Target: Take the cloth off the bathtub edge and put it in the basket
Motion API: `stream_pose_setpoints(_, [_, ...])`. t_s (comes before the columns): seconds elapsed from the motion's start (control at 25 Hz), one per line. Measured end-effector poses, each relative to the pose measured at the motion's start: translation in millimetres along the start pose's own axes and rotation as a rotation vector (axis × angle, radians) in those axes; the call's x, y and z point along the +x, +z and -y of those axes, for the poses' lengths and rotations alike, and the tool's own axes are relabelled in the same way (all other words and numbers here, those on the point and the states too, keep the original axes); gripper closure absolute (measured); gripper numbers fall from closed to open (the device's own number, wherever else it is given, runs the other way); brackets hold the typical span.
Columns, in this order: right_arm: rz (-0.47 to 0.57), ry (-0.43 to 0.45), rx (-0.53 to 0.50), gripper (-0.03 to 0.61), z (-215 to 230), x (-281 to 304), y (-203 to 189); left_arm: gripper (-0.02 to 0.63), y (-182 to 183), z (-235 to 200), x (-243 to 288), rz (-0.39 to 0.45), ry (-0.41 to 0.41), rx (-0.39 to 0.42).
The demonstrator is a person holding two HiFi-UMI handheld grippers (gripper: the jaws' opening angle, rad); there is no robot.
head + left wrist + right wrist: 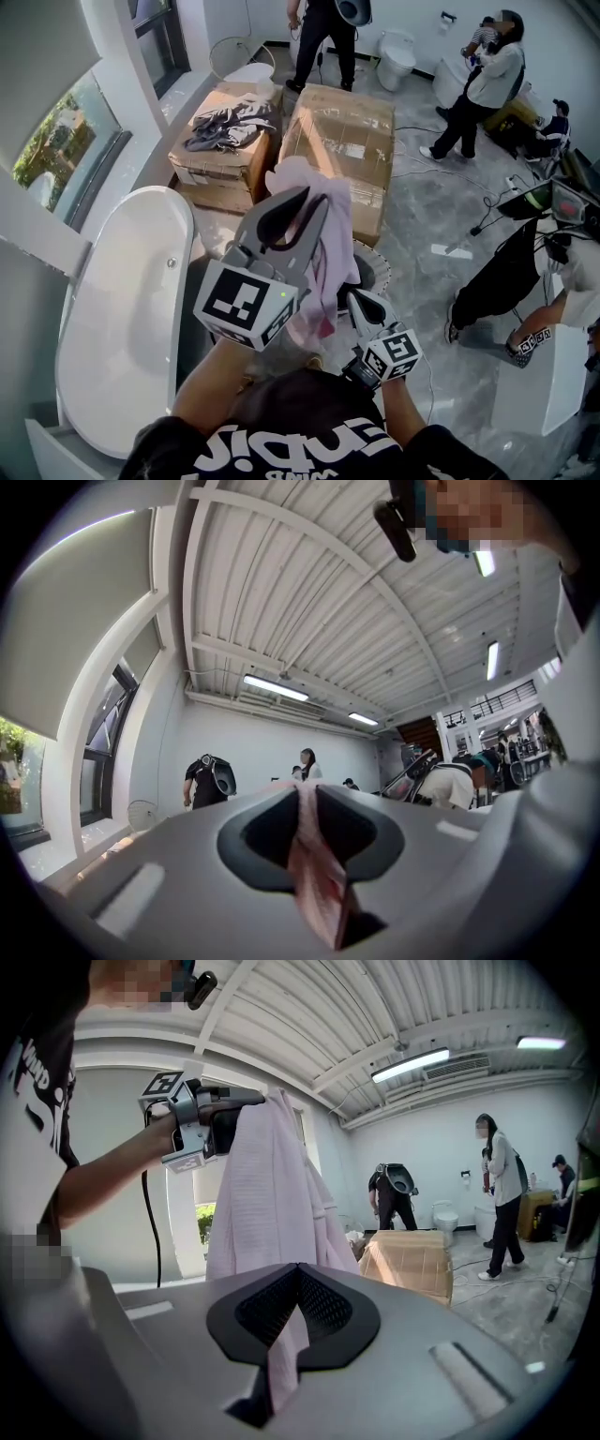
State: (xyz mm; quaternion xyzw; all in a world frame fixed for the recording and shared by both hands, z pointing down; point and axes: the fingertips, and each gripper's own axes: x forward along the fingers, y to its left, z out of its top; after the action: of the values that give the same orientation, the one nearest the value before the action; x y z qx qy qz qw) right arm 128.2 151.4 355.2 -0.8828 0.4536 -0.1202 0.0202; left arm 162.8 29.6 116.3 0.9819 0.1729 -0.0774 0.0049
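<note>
1. Held aloft: the left gripper (300, 200) is clamped on the top of a pale pink cloth (325, 246). Its jaws are nearly closed, with a bunched fold pinched between them (314, 874).
2. The right gripper (357, 302) sits lower and just to the right of the left one. Its jaws are pressed together on a narrow strip of the same cloth (281, 1354).
3. The right gripper view shows the cloth hanging as a long sheet from the left gripper (260, 1099), raised above and ahead of the right gripper's jaws (298, 1271).
4. The cloth is off the white bathtub (122, 309), which lies below and to the left of the left gripper, well apart from it.
5. A dark round rim (382, 269) shows just beyond the right gripper, partly hidden by the hanging cloth. Whether it is the basket cannot be told.
6. Farther out past both grippers stand two cardboard boxes (342, 141), the left one carrying a heap of grey clothes (230, 122). Several people stand beyond them near a white toilet (396, 56).
</note>
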Motion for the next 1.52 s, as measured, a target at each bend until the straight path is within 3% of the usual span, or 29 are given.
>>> stream_pose_setpoints(0.4, [0.025,-0.058,0.023,0.569,38,-14,4,0.554,8,23,45,0.010,-0.056,0.039])
stream_pose_setpoints(0.64, [0.023,-0.070,0.015,0.569,73,-38,1,0.554,28,57,77,0.057,-0.091,0.094])
stream_pose_setpoints(0.76, [0.015,-0.068,0.016,0.569,96,-42,3,0.554,38,67,99,0.076,-0.091,0.078])
stream_pose_setpoints(1.2, [0.003,-0.076,0.041,0.569,149,-30,4,0.554,24,63,159,0.081,-0.122,0.097])
stream_pose_setpoints(1.52, [-0.001,-0.153,0.059,0.569,163,-17,10,0.554,28,53,185,0.093,-0.215,0.072])
